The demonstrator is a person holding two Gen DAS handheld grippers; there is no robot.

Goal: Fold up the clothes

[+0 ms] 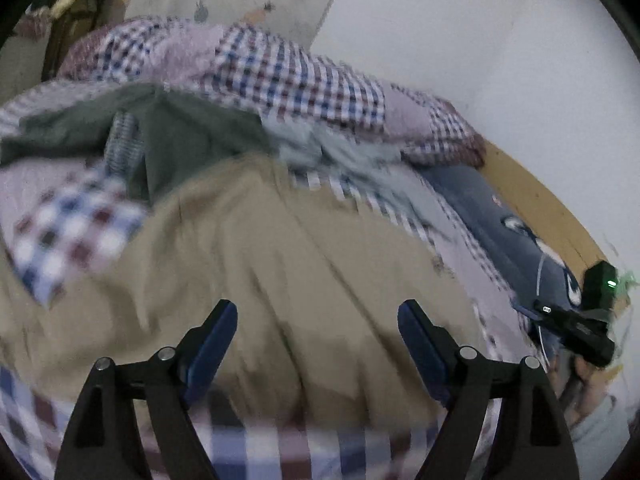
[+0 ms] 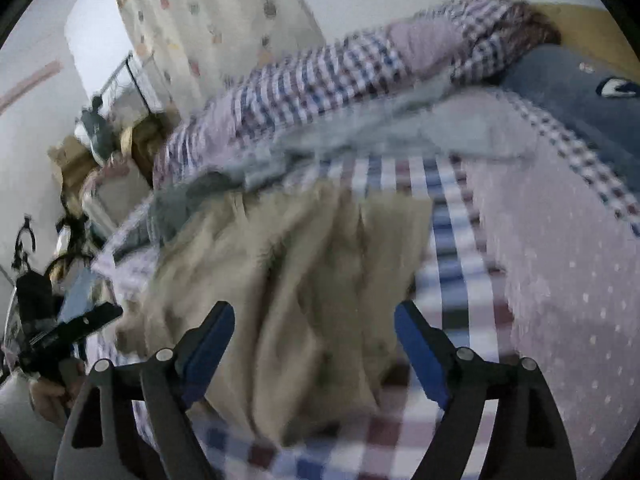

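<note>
A tan garment (image 1: 280, 264) lies rumpled on a checked bedspread (image 1: 72, 236); the right wrist view shows the same tan garment (image 2: 304, 272) bunched in long folds. My left gripper (image 1: 318, 312) hangs open just above the tan cloth, nothing between its blue pads (image 1: 216, 340). My right gripper (image 2: 314, 312) is open too, over the garment's near end. A dark green garment (image 1: 180, 136) and a pale blue garment (image 1: 332, 152) lie behind the tan one. The right gripper's body (image 1: 576, 324) shows at the left view's far right.
A rolled checked quilt (image 1: 280, 76) runs along the back of the bed. A navy pillow (image 1: 516, 236) lies by the wooden bed frame (image 1: 532, 196). A white wall (image 1: 480, 40) and a patterned curtain (image 2: 208, 32) stand behind. Clutter and a rack (image 2: 100, 132) sit past the bed's left side.
</note>
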